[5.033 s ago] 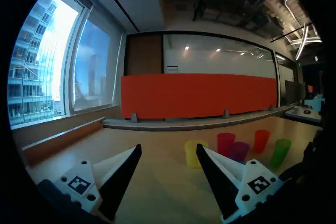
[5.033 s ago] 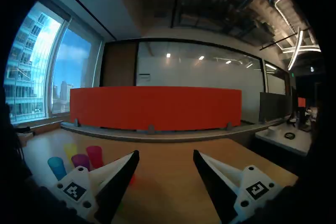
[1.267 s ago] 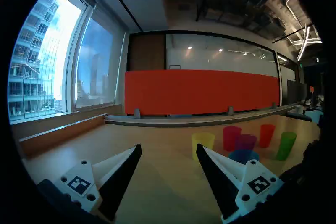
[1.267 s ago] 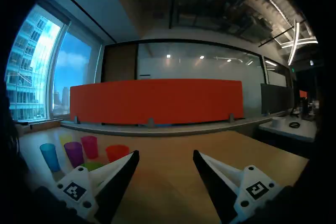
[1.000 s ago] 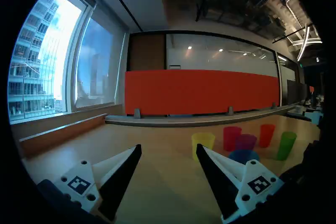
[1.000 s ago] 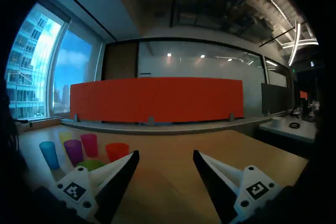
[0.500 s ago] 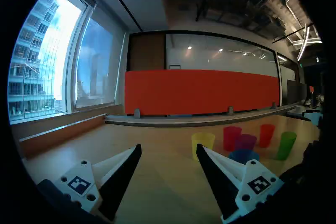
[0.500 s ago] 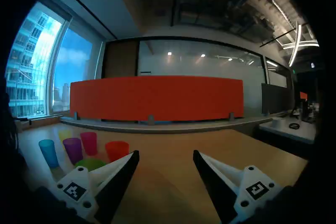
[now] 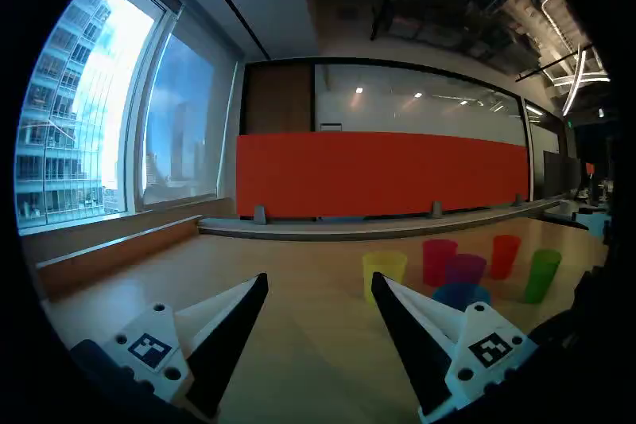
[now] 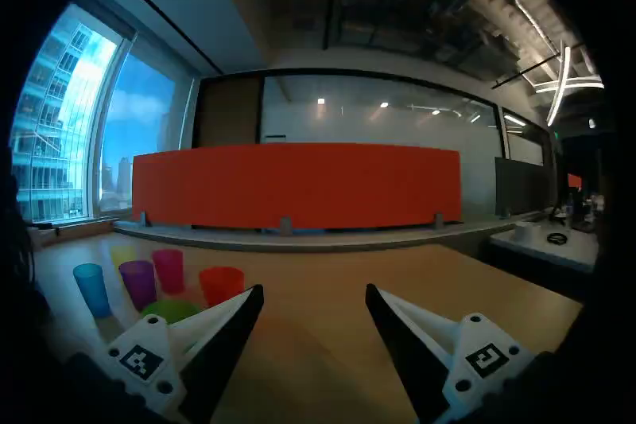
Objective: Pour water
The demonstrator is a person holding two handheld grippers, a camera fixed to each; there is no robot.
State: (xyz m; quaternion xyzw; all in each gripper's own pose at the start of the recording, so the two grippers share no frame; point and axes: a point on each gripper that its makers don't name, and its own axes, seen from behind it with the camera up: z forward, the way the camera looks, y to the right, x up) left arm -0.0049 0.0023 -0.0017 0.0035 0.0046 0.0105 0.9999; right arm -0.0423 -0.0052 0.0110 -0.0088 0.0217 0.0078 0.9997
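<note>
Several coloured plastic cups stand in a cluster on the wooden table (image 9: pixel 310 328). In the left gripper view I see a yellow cup (image 9: pixel 383 271), a pink cup (image 9: pixel 438 259), a purple cup (image 9: pixel 465 269), a blue cup (image 9: pixel 462 295), a red cup (image 9: pixel 503 254) and a green cup (image 9: pixel 543 274). My left gripper (image 9: pixel 318 289) is open, the cups ahead to its right. In the right gripper view the blue cup (image 10: pixel 92 289), purple cup (image 10: pixel 138 282), pink cup (image 10: pixel 168 269), red cup (image 10: pixel 221 284) and green cup (image 10: pixel 170 311) stand left of my open right gripper (image 10: pixel 313 298).
An orange divider panel (image 9: pixel 381 173) runs along the table's far edge. Large windows (image 9: pixel 87 114) lie to the left. A neighbouring desk (image 10: pixel 544 253) with small items stands at the right. Bare tabletop (image 10: pixel 334 344) stretches ahead of the right gripper.
Since 5 s ago both views have shifted, bringing more cups into sight; over the last second almost nothing moves. Both grippers stay open.
</note>
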